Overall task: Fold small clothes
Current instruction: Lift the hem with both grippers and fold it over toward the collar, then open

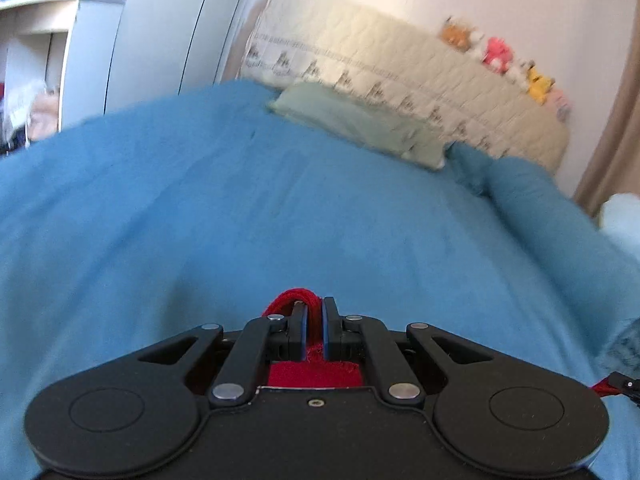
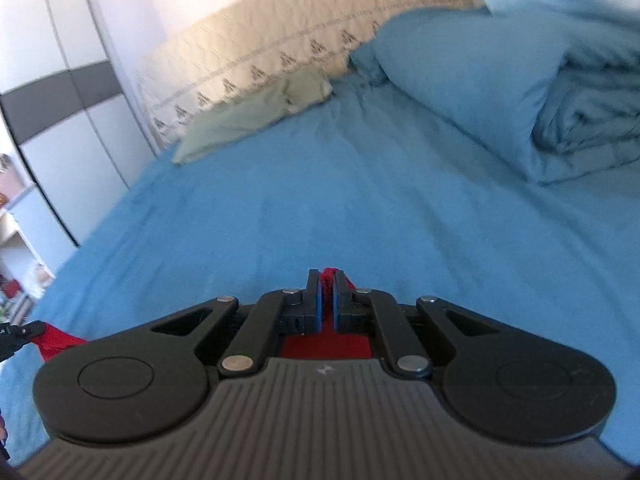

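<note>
A red knitted garment is pinched in my left gripper, which is shut on it above the blue bed sheet. More of the red cloth shows under the jaws. My right gripper is shut on another part of the same red garment. In the right wrist view a red corner stretches left to the tip of the other gripper at the frame edge. Most of the garment hangs hidden below both grippers.
A pale green pillow lies at the quilted cream headboard, with plush toys on top. A blue pillow and a folded light blue duvet lie at the right. White wardrobes stand at the left.
</note>
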